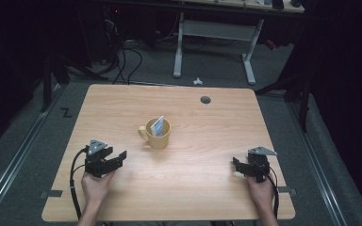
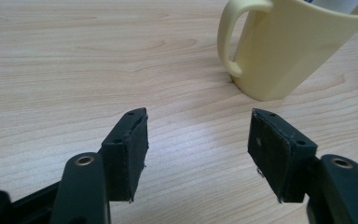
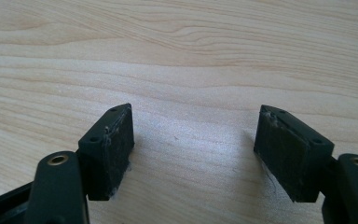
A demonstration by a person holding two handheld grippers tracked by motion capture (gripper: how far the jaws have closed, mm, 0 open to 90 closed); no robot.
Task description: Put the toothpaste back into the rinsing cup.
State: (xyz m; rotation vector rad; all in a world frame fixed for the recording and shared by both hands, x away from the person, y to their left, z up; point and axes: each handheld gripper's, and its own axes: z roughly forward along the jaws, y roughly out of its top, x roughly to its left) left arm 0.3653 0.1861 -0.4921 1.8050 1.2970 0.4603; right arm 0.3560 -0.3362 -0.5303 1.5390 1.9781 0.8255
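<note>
Your left gripper (image 1: pixel 115 157) sits nearer the work, jaws parted with nothing between them; your right gripper (image 1: pixel 239 165) rests well apart, likewise open and empty. Ahead and to the right of the left jaws stands the yellow mug (image 1: pixel 156 133) mid-table, handle toward you, a pale sachet (image 1: pixel 158 125) leaning upright inside.

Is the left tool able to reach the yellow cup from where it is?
Probably yes. The left tool has its jaws open with nothing between them, and it points toward the yellow cup. Bare table lies between them, so nothing blocks the way. The cup's handle faces that side.
</note>
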